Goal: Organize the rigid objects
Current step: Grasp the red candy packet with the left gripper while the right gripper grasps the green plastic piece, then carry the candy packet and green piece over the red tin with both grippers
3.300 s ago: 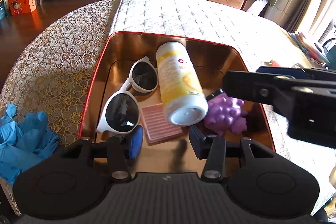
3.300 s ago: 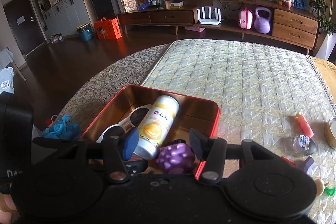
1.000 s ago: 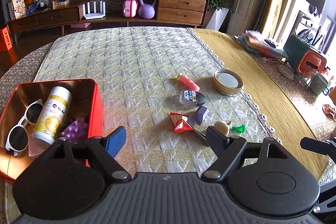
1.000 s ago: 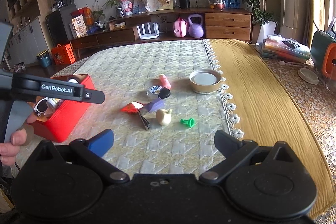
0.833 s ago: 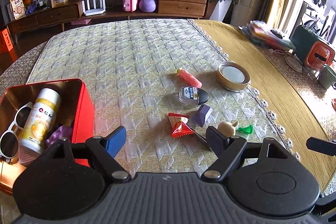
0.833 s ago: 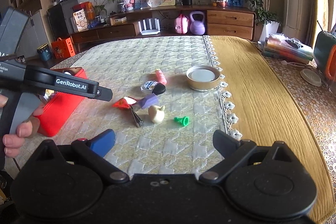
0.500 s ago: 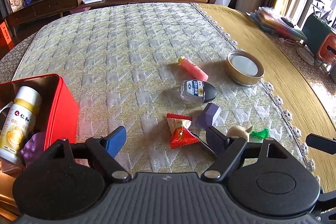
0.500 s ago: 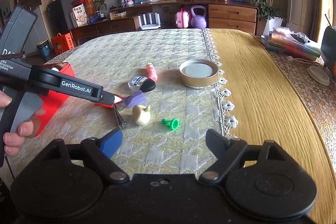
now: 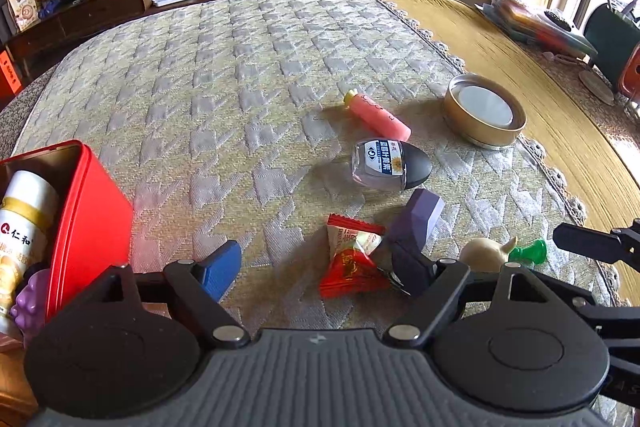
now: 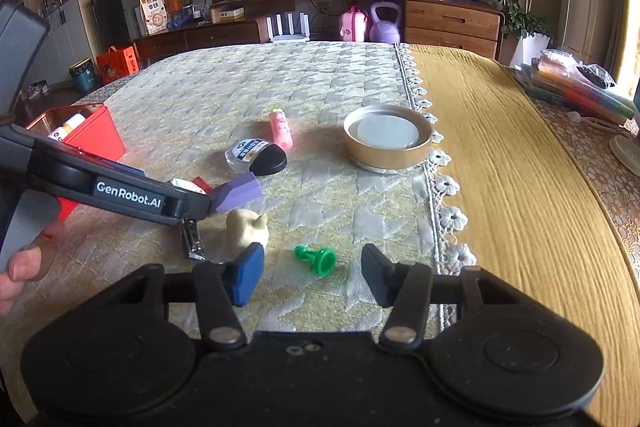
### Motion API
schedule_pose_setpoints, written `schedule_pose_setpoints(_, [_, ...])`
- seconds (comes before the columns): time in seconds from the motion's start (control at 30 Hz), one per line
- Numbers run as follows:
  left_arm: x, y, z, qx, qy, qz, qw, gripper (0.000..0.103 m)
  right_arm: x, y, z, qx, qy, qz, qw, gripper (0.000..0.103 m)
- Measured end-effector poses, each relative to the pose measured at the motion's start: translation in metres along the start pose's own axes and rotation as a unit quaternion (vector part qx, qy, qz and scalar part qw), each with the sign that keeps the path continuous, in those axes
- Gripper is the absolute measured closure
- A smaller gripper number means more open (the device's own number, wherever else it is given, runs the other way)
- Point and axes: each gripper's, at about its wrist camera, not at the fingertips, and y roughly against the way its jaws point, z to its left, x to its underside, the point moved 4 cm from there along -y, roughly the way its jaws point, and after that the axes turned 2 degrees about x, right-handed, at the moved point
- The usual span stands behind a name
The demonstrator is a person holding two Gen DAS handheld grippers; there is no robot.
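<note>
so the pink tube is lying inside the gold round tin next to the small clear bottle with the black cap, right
Not quite. The pink tube lies on the quilted cloth, outside the gold round tin and apart from it; the tin holds only a white disc. The tube is indeed next to the small clear bottle with the black cap. The left wrist view shows this plainly.

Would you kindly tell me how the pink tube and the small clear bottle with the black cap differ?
The pink tube is slim, opaque and has a small yellow end; the clear bottle is squat, see-through, labelled, with a broad black cap. The tube lies farther from the grippers than the bottle. Both lie on their sides on the quilted cloth, untouched.
</note>
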Motion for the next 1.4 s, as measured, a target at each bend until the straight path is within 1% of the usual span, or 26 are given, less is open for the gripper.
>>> schedule_pose_setpoints(0.03, [0.0, 0.0, -0.001, 0.0, -0.007, -0.003, 1.0, 0.024, 0.0, -0.002, 0.0, 0.0, 0.0, 0.001, 1.0, 0.055])
schedule_pose_setpoints(0.1, [0.0, 0.001, -0.003, 0.004, -0.017, -0.008, 0.9998, 0.033, 0.001, -0.004, 0.001, 0.002, 0.001, 0.001, 1.0, 0.058])
schedule_pose_setpoints(0.13, [0.0, 0.002, -0.004, 0.007, -0.021, -0.01, 0.9997, 0.035, 0.001, -0.005, 0.002, 0.003, 0.003, 0.0, 1.0, 0.06])
schedule_pose_setpoints(0.17, [-0.001, 0.002, -0.005, 0.009, -0.025, -0.011, 0.9996, 0.039, 0.001, -0.005, 0.003, 0.004, 0.006, -0.001, 1.0, 0.063])
schedule_pose_setpoints(0.2, [-0.001, 0.003, -0.006, 0.013, -0.028, -0.013, 0.9995, 0.046, 0.001, -0.005, 0.004, 0.002, 0.008, -0.002, 1.0, 0.064])
schedule_pose_setpoints(0.23, [-0.001, 0.003, -0.007, 0.014, -0.03, -0.014, 0.9993, 0.049, 0.001, -0.005, 0.005, 0.001, 0.009, -0.002, 1.0, 0.066])
schedule_pose_setpoints(0.3, [-0.001, 0.005, -0.007, 0.019, -0.035, -0.017, 0.9991, 0.065, 0.002, -0.005, 0.007, 0.004, 0.013, -0.004, 1.0, 0.07])
schedule_pose_setpoints(0.33, [-0.001, 0.006, -0.008, 0.022, -0.036, -0.018, 0.999, 0.068, 0.002, -0.004, 0.007, 0.007, 0.015, -0.005, 1.0, 0.074])
schedule_pose_setpoints(0.37, [-0.001, 0.006, -0.008, 0.023, -0.036, -0.019, 0.9989, 0.073, 0.002, -0.004, 0.007, 0.008, 0.014, -0.006, 1.0, 0.08])
schedule_pose_setpoints(0.4, [-0.001, 0.006, -0.008, 0.024, -0.037, -0.019, 0.9989, 0.076, 0.003, -0.003, 0.007, 0.01, 0.012, -0.007, 1.0, 0.083])
schedule_pose_setpoints(0.43, [0.0, 0.007, -0.008, 0.023, -0.038, -0.019, 0.9988, 0.077, 0.003, -0.003, 0.006, 0.011, 0.011, -0.007, 1.0, 0.087])
schedule_pose_setpoints(0.47, [0.0, 0.007, -0.008, 0.022, -0.038, -0.02, 0.9988, 0.077, 0.003, -0.002, 0.006, 0.013, 0.01, -0.008, 1.0, 0.088])
schedule_pose_setpoints(0.57, [0.001, 0.009, -0.004, 0.014, -0.029, -0.019, 0.9993, 0.079, 0.005, 0.002, 0.006, 0.022, 0.01, -0.016, 1.0, 0.088])
schedule_pose_setpoints(0.73, [0.002, 0.021, 0.001, 0.017, -0.017, -0.022, 0.9995, 0.08, 0.005, 0.015, 0.008, 0.029, 0.01, -0.024, 0.999, 0.088])
schedule_pose_setpoints(0.9, [0.006, 0.041, 0.008, 0.023, -0.002, -0.021, 0.9995, 0.08, 0.001, 0.037, 0.009, 0.026, 0.002, -0.036, 0.999, 0.088])
schedule_pose_setpoints(1.0, [0.009, 0.054, 0.01, 0.02, -0.001, -0.021, 0.9996, 0.08, -0.003, 0.051, 0.013, 0.018, -0.003, -0.043, 0.999, 0.088])
schedule_pose_setpoints(1.2, [0.017, 0.084, 0.023, 0.028, 0.014, -0.029, 0.9991, 0.08, -0.008, 0.077, 0.034, 0.011, 0.016, -0.057, 0.998, 0.088])
schedule_pose_setpoints(1.4, [0.023, 0.114, 0.043, 0.03, 0.025, -0.042, 0.9984, 0.08, -0.017, 0.095, 0.059, -0.01, 0.023, -0.064, 0.998, 0.088])
